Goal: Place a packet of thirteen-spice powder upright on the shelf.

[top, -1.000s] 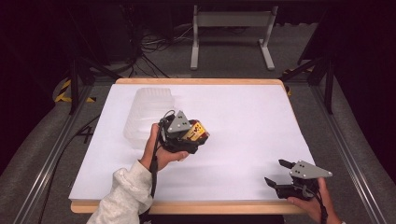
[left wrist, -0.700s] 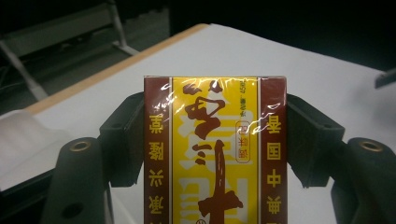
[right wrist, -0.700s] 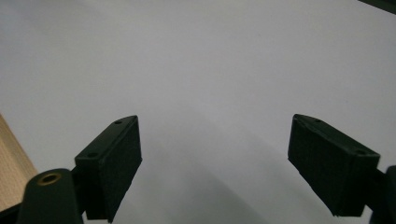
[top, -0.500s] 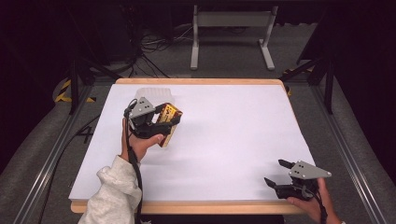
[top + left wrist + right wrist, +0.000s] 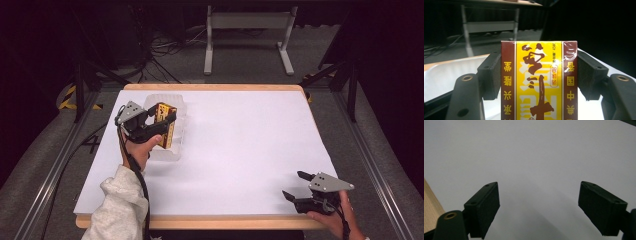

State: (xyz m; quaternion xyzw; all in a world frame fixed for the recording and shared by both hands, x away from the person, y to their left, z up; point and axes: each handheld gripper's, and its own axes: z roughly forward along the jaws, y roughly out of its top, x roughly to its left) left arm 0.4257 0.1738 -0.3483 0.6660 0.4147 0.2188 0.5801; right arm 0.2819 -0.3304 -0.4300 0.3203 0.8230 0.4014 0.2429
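A yellow and brown carton (image 5: 538, 80) with printed characters sits between the pads of my left gripper (image 5: 539, 75), which is shut on it. From above, that gripper (image 5: 162, 124) holds the carton (image 5: 165, 125) over a clear plastic container (image 5: 175, 150) at the table's far left. My right gripper (image 5: 299, 186) rests near the front right edge of the white table (image 5: 240, 145), jaws wide apart. Its own view has the right gripper (image 5: 539, 210) open over bare white surface, nothing between the pads.
The clear container's far rim (image 5: 165, 97) lies near the table's back left corner. A wooden table edge (image 5: 210, 222) runs along the front. Metal rails (image 5: 45, 185) flank the table, and a stand's legs (image 5: 245, 45) are on the floor behind.
My left gripper has carried the carton from the middle of the table leftward and away, over the clear container. The right gripper has stayed where it was.
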